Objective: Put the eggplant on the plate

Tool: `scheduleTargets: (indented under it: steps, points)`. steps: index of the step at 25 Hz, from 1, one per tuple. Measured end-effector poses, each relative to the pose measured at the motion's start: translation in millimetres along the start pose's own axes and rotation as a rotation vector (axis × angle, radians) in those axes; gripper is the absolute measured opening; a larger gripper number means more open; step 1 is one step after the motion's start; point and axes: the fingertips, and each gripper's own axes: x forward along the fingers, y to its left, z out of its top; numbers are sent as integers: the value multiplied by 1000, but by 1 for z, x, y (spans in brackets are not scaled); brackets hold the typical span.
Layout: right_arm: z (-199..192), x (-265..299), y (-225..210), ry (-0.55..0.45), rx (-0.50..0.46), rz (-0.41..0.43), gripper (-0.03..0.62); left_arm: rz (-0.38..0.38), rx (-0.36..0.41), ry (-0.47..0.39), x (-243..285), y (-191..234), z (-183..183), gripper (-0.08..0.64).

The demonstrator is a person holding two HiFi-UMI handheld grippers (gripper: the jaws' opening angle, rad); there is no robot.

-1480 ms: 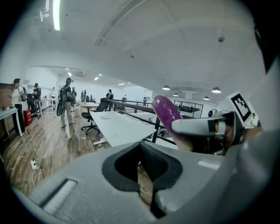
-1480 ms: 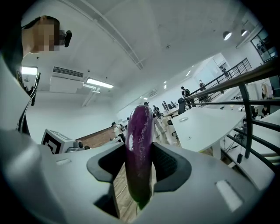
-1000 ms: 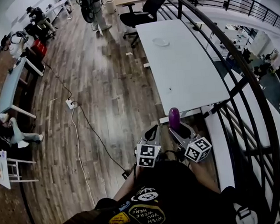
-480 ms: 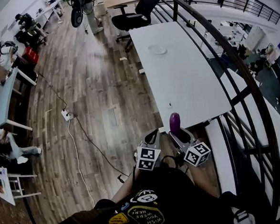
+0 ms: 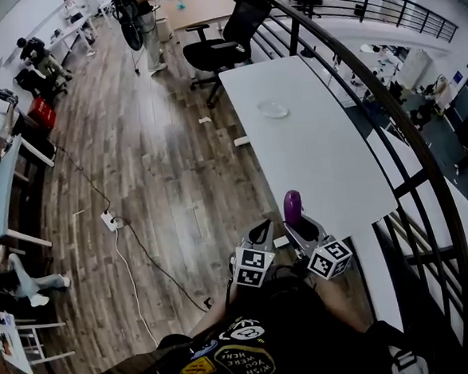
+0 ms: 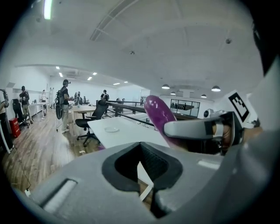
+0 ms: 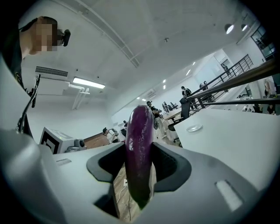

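A purple eggplant (image 5: 292,206) stands upright in my right gripper (image 5: 302,227), whose jaws are shut on its lower half; it fills the middle of the right gripper view as eggplant (image 7: 139,144) between the jaws of the gripper (image 7: 139,170). It is over the near end of a long white table (image 5: 311,153). A small clear plate (image 5: 273,109) lies far up the table, also seen as plate (image 7: 194,128) and plate (image 6: 111,129). My left gripper (image 5: 257,238) hangs just left of the right one, its jaws together on nothing (image 6: 142,165).
A dark curved railing (image 5: 389,115) runs along the table's right side. A black office chair (image 5: 223,47) stands at the table's far end. A power strip with cable (image 5: 108,221) lies on the wood floor to the left. People stand and sit far off at the desks.
Both grippers and the eggplant have moved forward toward the table; the table and plate appear nearer, and the eggplant now reaches over the table's near edge. The grip is unchanged.
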Motion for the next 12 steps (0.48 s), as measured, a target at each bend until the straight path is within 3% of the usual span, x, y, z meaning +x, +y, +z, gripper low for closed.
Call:
scheduleTargets:
  steps: [6, 12]
  points:
    - [1, 35, -7, 41, 22, -18, 193, -34, 9, -3, 17, 24, 12, 5]
    - [11, 89, -30, 50, 34, 16, 193, -7, 12, 19, 48, 70, 21, 5]
